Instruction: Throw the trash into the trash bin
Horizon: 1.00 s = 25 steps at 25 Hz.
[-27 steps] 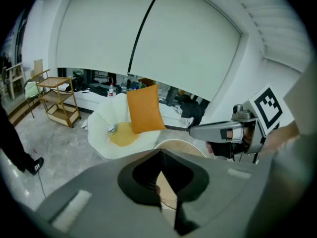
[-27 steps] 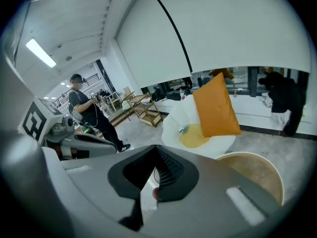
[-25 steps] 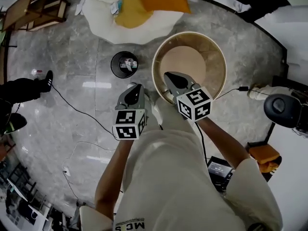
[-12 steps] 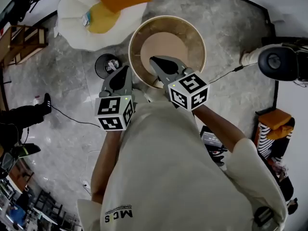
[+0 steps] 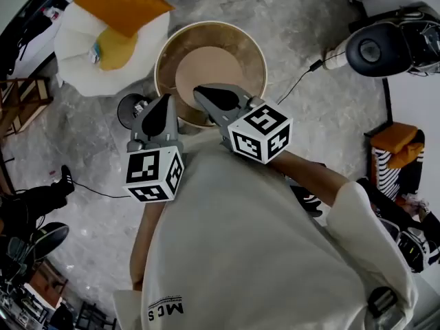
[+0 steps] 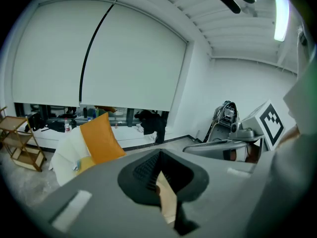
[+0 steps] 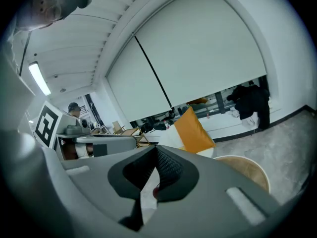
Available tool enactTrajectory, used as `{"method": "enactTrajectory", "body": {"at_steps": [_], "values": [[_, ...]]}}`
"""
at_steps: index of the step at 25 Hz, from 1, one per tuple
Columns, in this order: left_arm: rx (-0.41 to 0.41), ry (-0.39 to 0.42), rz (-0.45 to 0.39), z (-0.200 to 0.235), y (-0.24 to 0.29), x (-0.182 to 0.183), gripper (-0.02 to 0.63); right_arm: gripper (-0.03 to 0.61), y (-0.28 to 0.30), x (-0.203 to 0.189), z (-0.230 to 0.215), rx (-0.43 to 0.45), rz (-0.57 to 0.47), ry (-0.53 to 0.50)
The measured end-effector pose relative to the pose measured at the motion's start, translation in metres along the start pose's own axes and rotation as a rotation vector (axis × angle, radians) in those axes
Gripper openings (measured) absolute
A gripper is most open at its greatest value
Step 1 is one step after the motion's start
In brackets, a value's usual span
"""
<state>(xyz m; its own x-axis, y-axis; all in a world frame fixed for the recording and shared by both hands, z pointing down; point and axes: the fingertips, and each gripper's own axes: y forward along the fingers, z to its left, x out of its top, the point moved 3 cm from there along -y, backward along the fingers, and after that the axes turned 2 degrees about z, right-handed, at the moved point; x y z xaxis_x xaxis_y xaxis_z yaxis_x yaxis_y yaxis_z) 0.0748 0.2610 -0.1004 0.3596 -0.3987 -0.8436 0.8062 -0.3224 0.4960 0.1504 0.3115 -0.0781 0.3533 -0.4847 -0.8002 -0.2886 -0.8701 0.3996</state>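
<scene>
Left gripper [image 5: 162, 102] clenched on a thin tan scrap [image 6: 167, 198], flat, stiff-looking, card-like, wedged between the ribbed black pads; right gripper [image 5: 201, 91] clamped on a white scrap [image 7: 147, 198], papery, with a small reddish spot at the pad edge. From the head view I see both held out in front of the chest, side by side, each with its black-and-white marker cube [image 5: 152, 174] facing up. The trash bin [image 5: 124, 111] is small, round and black, standing on the floor just beside the left rim of the round table [image 5: 256, 53] and partly covered by the left gripper, with something pale inside. The table is wood-toned, with a raised rim and a smooth lighter disc in the middle; the right gripper's tip overlaps its near edge. The floor [image 5: 323, 122] is glossy grey marble-look tile, and a thin dark cable [image 5: 300, 84] runs across it to a round black device [image 5: 375, 49]. There is a white beanbag [image 5: 75, 53] with a square orange cushion [image 5: 120, 2] and a yellow cushion [image 5: 115, 48] on it. A wooden shelf [image 6: 20, 139] stands at the left, white roller blinds [image 6: 99, 58] fill the wall and a light strip [image 6: 281, 11] runs along the ceiling. My cream shirt [image 5: 261, 253] blocks the lower floor
</scene>
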Motion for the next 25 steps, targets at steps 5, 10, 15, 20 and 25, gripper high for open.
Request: {"method": "enactTrajectory", "body": {"at_steps": [5, 10, 15, 20, 25], "values": [[-0.004, 0.004, -0.025, -0.014, 0.010, 0.002, 0.002, 0.026, -0.020, -0.004, -0.023, -0.034, -0.028, 0.052], [-0.012, 0.026, -0.013, -0.035, 0.016, -0.002, 0.002, 0.026, -0.028, -0.009, -0.020, 0.006, 0.006, -0.007], [-0.001, 0.018, -0.006, -0.031, 0.016, -0.006, 0.002, 0.026, -0.026, -0.008, -0.014, 0.003, 0.003, -0.061], [0.016, 0.000, 0.025, -0.034, 0.017, -0.016, 0.002, 0.026, -0.034, -0.010, -0.017, -0.048, -0.013, -0.087], [0.042, 0.013, 0.043, -0.027, 0.013, -0.019, 0.002, 0.026, -0.030, -0.012, -0.017, -0.056, -0.004, -0.070]]}}
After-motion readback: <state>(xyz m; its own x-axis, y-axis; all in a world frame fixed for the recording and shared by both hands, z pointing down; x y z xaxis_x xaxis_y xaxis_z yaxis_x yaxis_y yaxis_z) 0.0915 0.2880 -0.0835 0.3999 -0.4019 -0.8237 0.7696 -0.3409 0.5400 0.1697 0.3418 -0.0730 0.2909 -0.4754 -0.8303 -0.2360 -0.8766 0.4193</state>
